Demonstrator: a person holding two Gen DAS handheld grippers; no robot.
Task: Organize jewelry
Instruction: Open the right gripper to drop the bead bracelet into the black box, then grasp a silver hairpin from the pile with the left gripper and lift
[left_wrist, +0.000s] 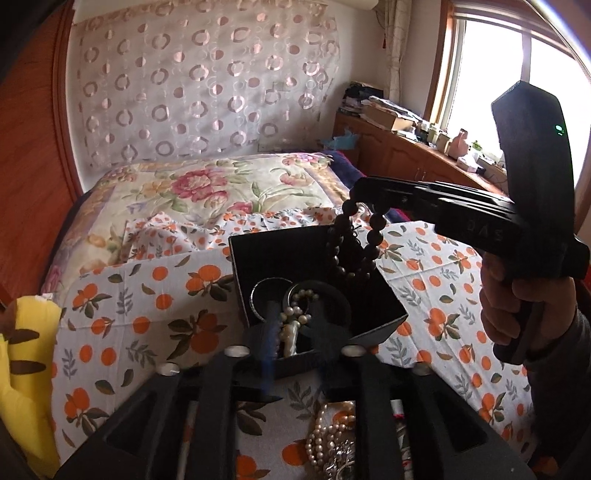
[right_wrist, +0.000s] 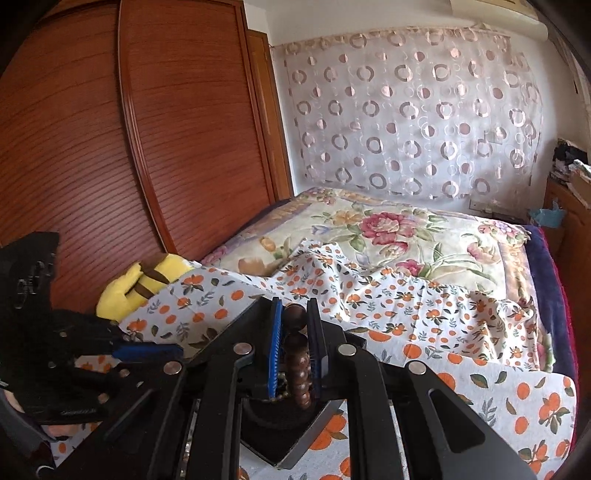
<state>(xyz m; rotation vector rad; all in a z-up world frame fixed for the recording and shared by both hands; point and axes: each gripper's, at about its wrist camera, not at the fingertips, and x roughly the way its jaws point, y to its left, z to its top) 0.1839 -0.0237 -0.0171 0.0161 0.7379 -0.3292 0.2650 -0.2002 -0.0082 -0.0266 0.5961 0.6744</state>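
A black open box (left_wrist: 384, 317) sits on the orange-print cloth and holds a pearl string (left_wrist: 295, 317), a metal bangle (left_wrist: 258, 295) and a black band. My right gripper (left_wrist: 364, 197) is shut on a dark wooden bead bracelet (left_wrist: 351, 251), which hangs over the box. In the right wrist view the beads (right_wrist: 297, 354) are pinched between the blue pads, with the gripper (right_wrist: 295, 314) above the box (right_wrist: 291, 439). My left gripper (left_wrist: 291, 325) is open over the box's near edge. More pearls and jewelry (left_wrist: 332, 439) lie on the cloth beneath it.
The orange-print cloth (left_wrist: 147, 314) covers the bed, with a floral quilt (left_wrist: 207, 192) behind. A yellow plush toy (left_wrist: 26, 369) lies at the left. A wooden wardrobe (right_wrist: 110, 147) stands beside the bed. A cluttered cabinet (left_wrist: 406, 147) stands under the window.
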